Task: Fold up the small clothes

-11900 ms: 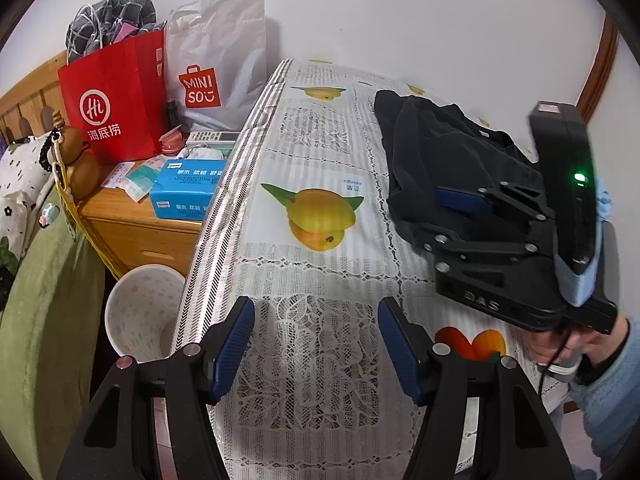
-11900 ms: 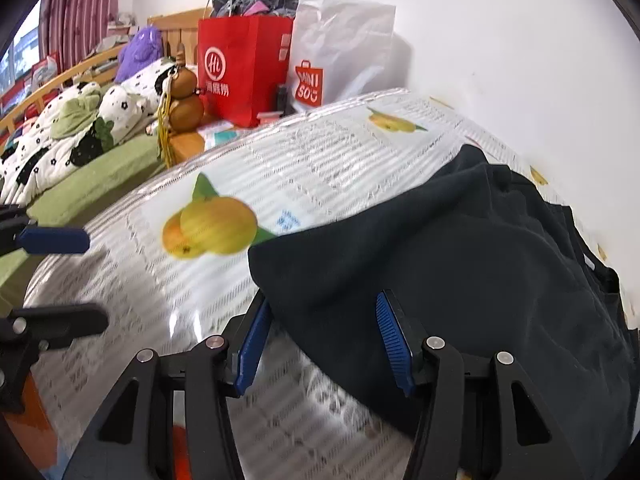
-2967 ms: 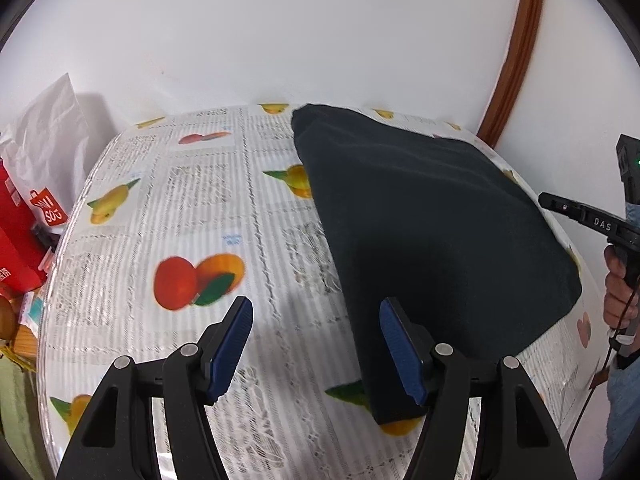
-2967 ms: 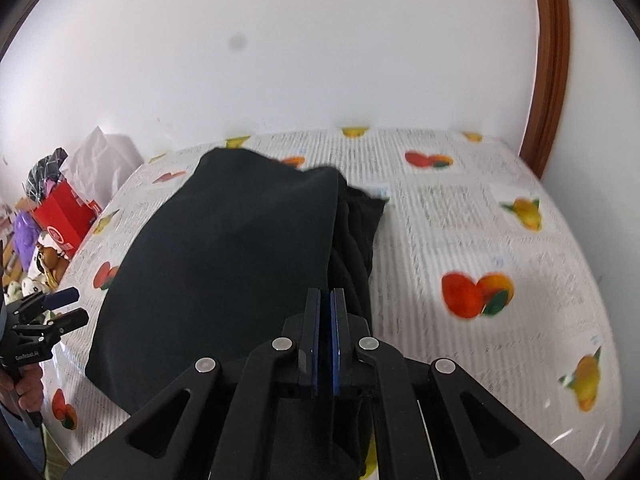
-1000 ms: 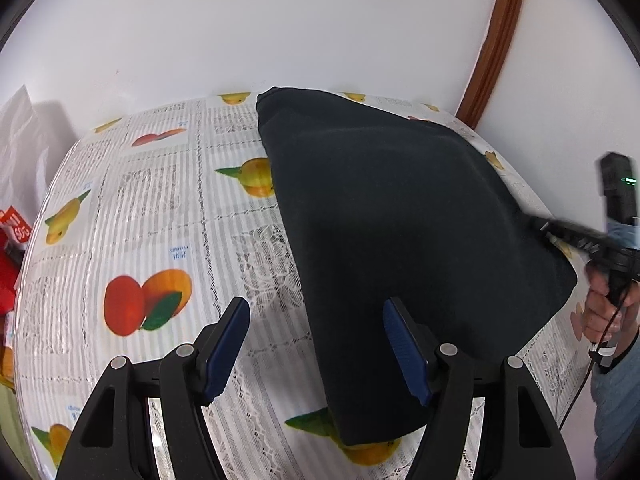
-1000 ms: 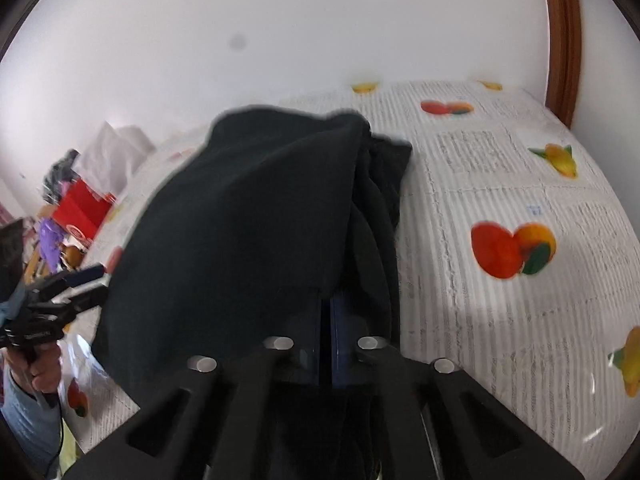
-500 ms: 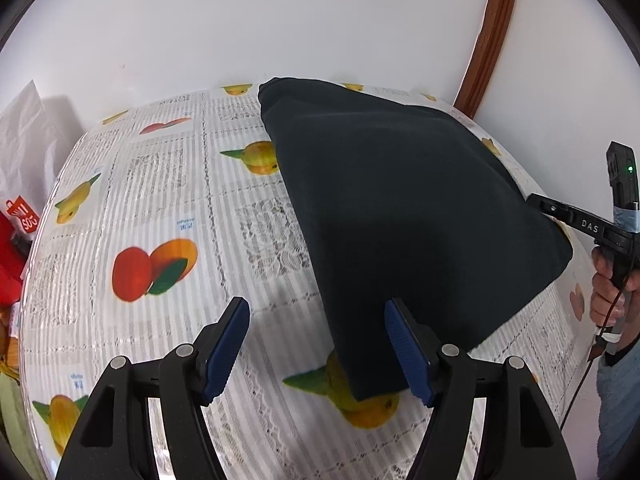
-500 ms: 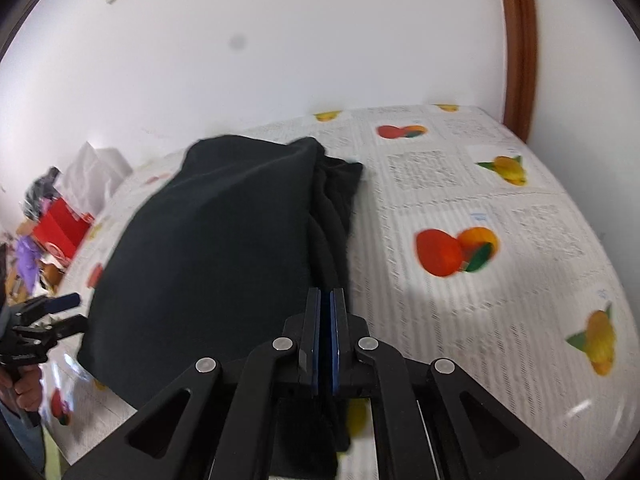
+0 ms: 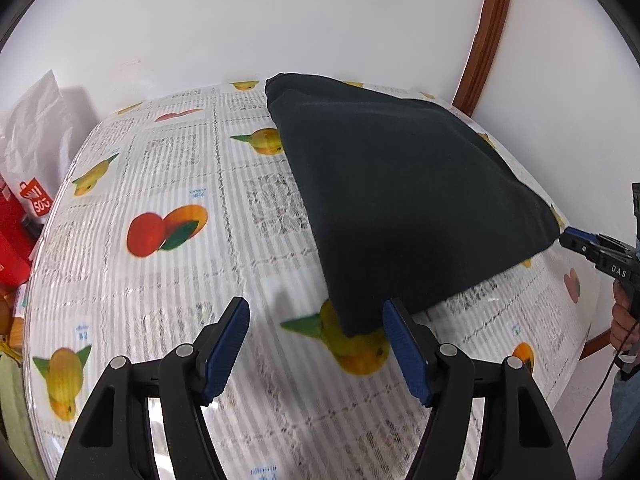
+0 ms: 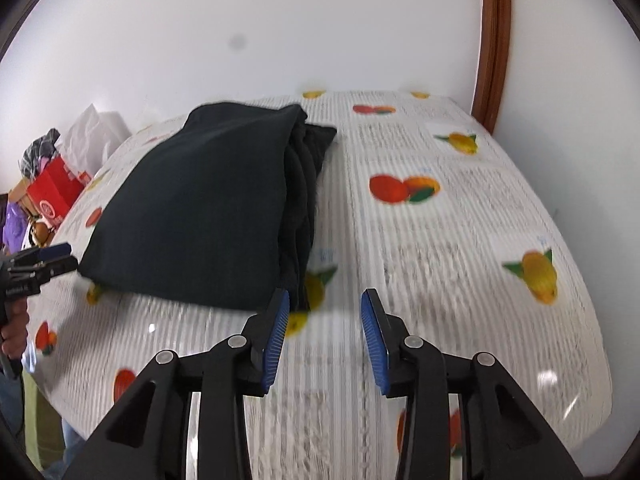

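Right gripper (image 10: pixel 322 336) now off the folded dark garment (image 10: pixel 200 208), jaws opening, empty; left gripper (image 9: pixel 316 348) released.

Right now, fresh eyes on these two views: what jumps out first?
The folded dark garment dominates, lying on the far part of the fruit-print tablecloth near the white wall. The left gripper hangs open at its near corner, nothing between its blue pads. The right gripper is opening just clear of the garment's layered edge, also empty. A red shopping bag sits off the table's far left end.
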